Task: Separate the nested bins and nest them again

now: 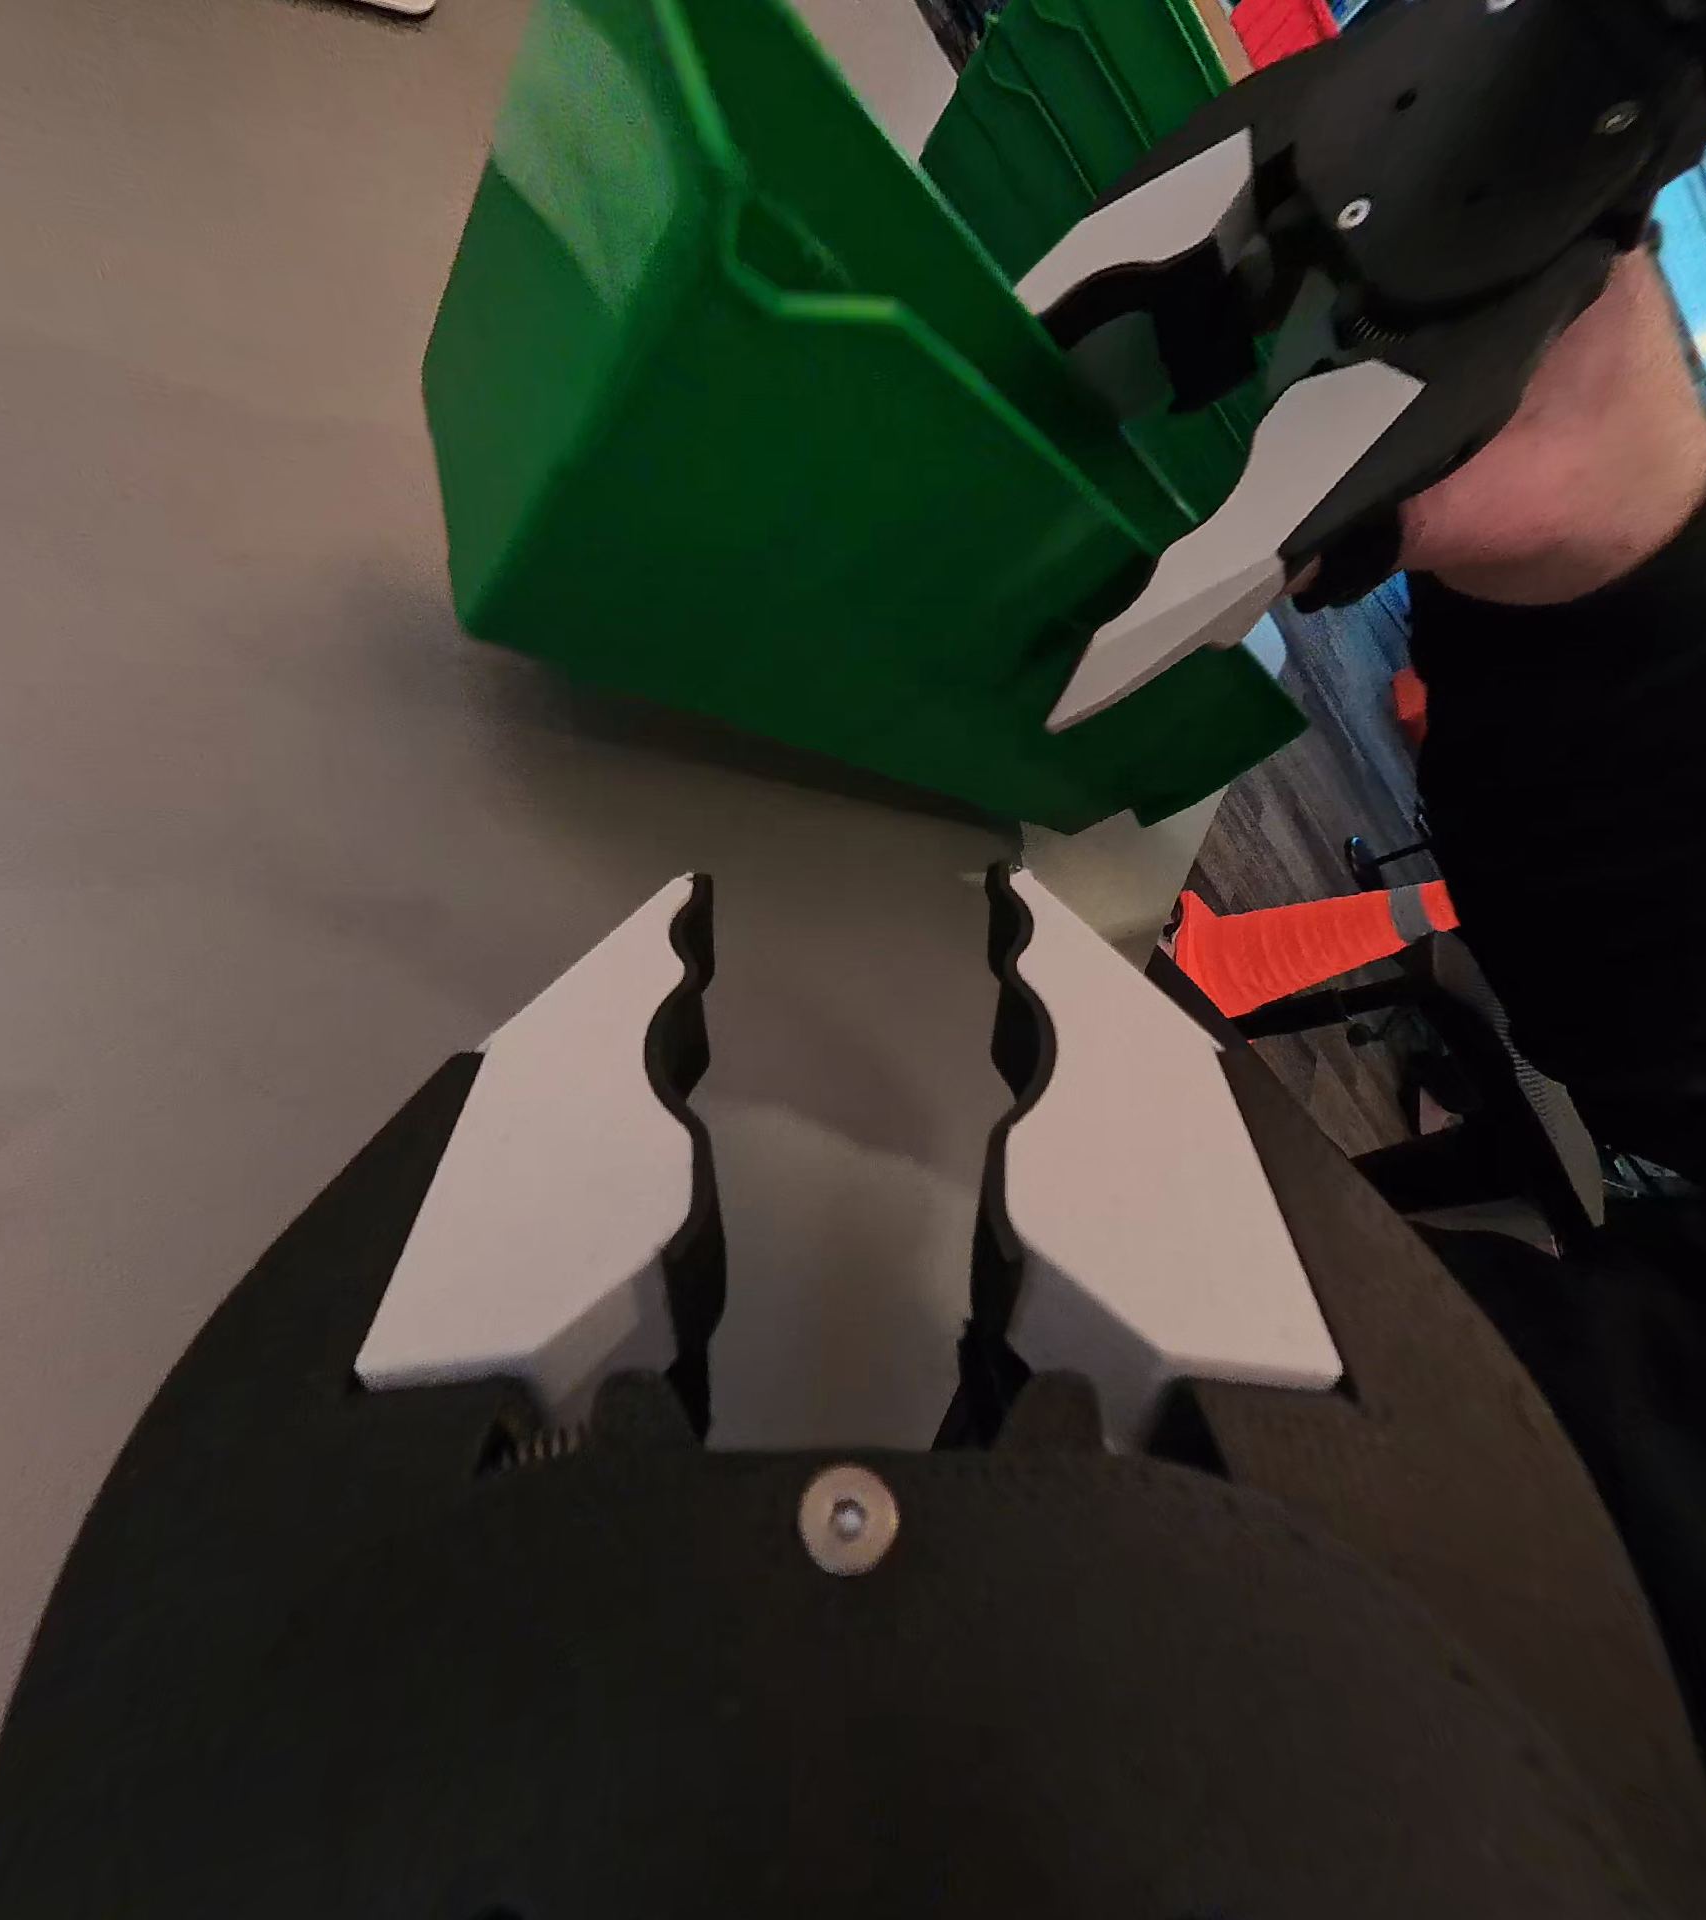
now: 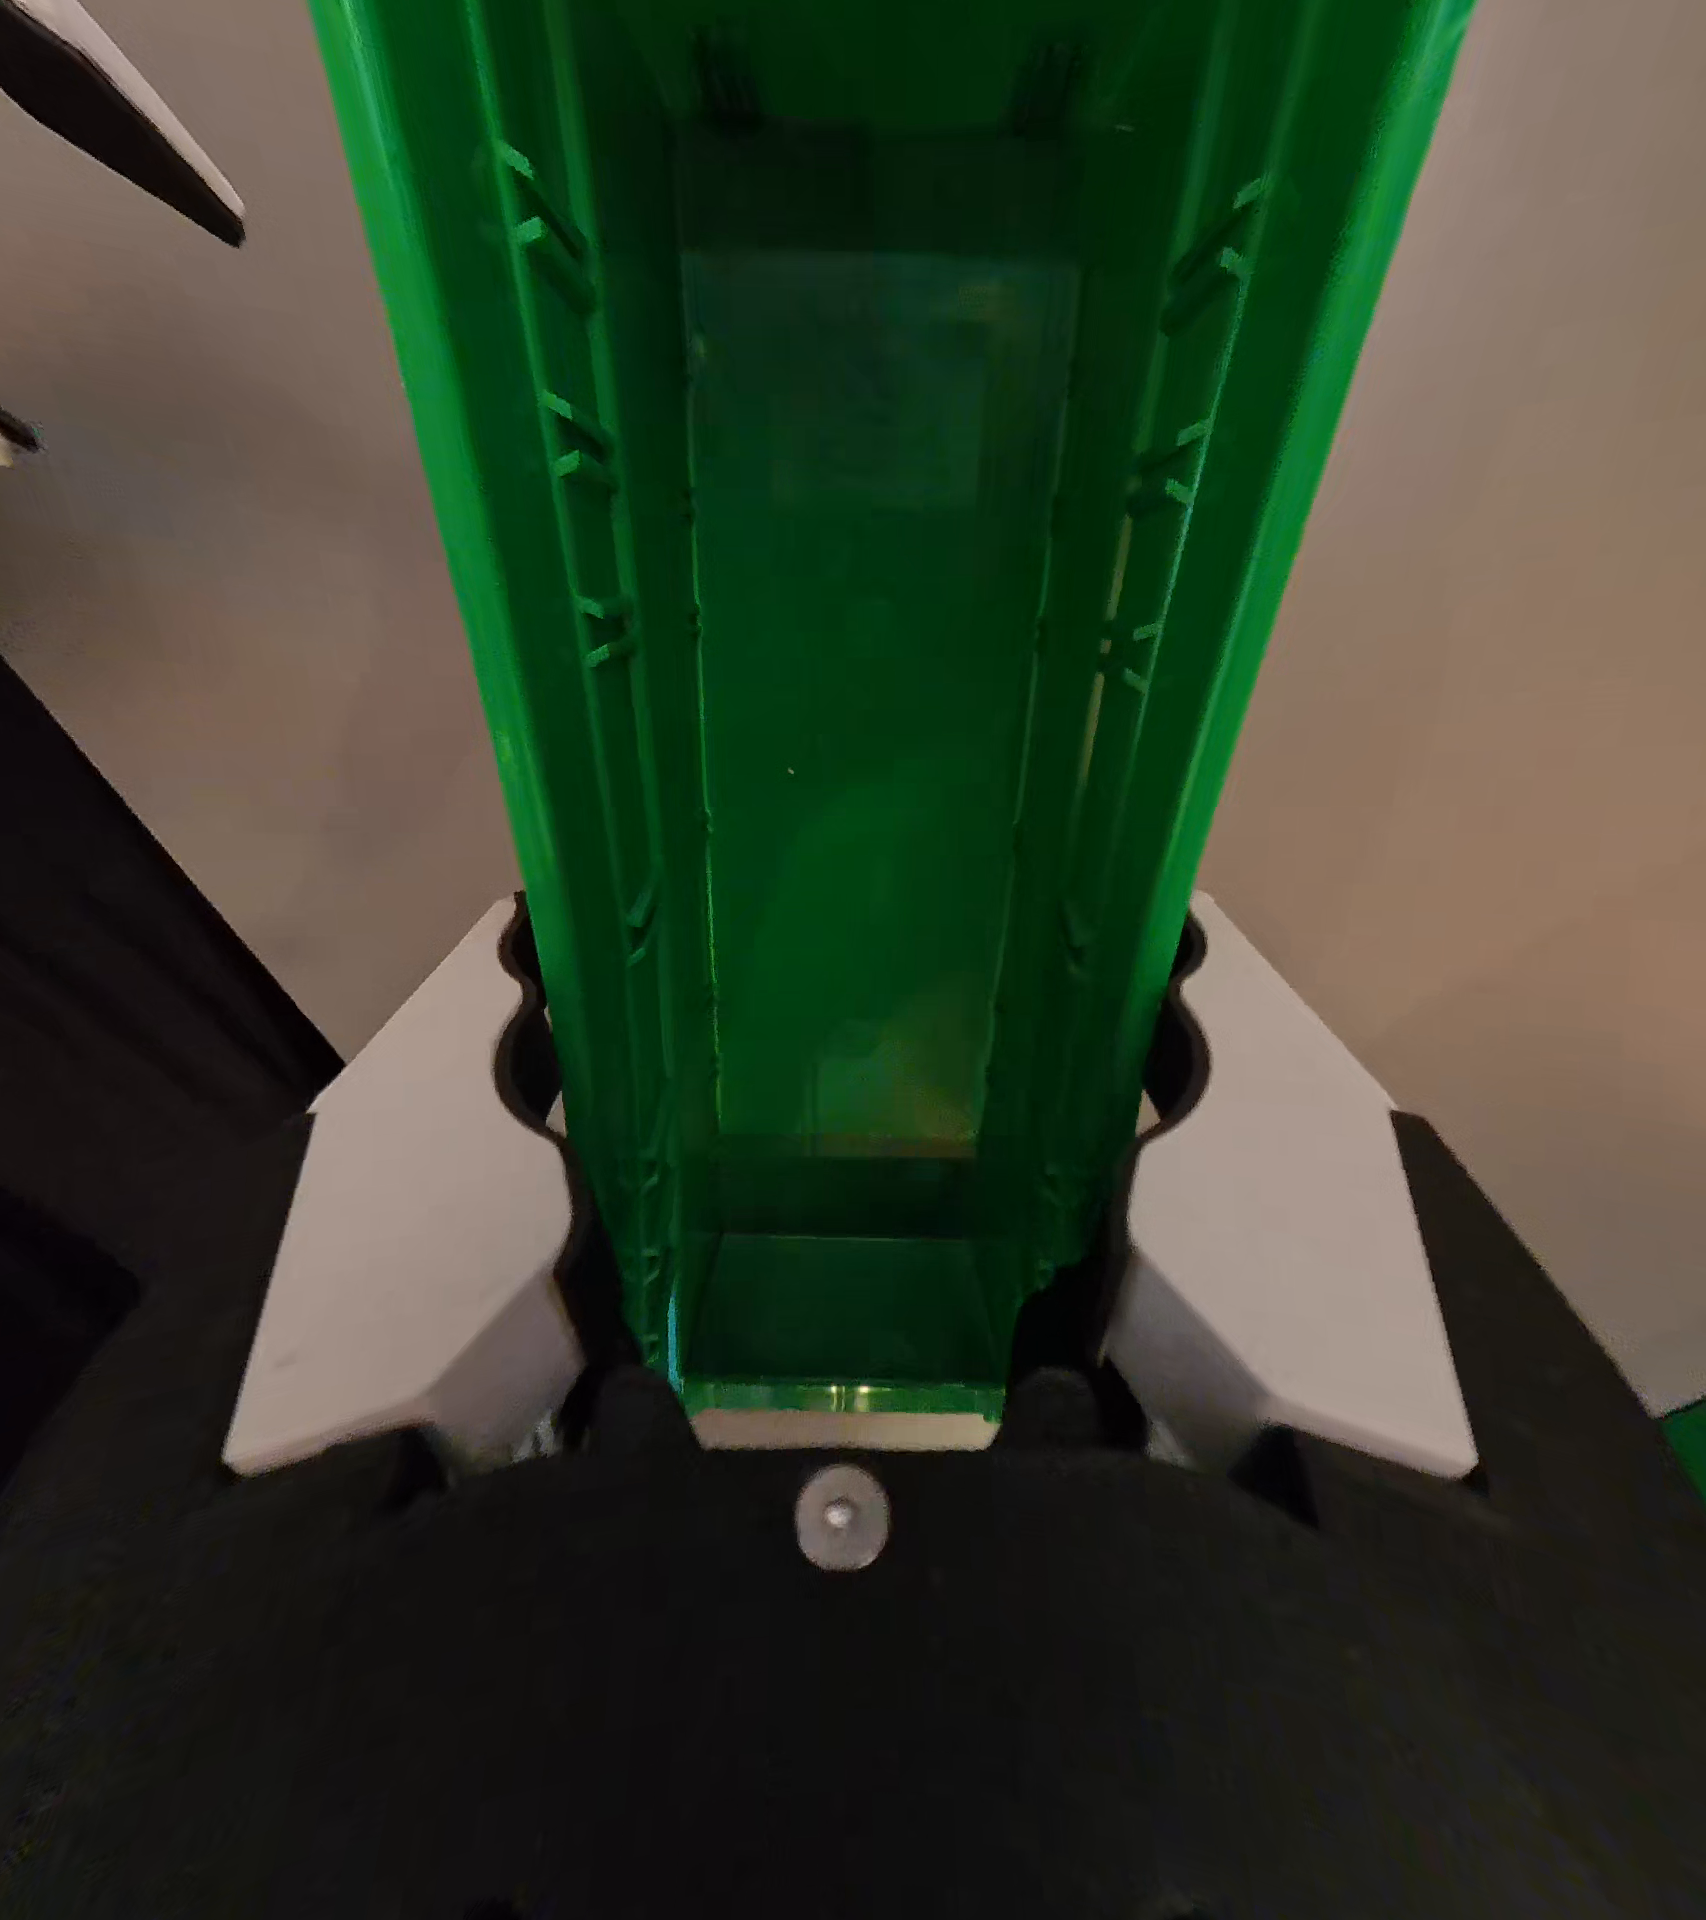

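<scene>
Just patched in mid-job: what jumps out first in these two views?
The green bin, tipped up off the grey table, dominates the left wrist view, with the right gripper clamped on its near end. In the right wrist view the bin fills the frame between the fingers. The left gripper sits open and empty; a second green bin stands behind.

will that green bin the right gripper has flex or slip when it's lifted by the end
The green bin looks like moulded ribbed plastic, so probably stiff. Empty, so likely light. Its glossy walls may slip, and with the right gripper at one end, it could droop.
</scene>
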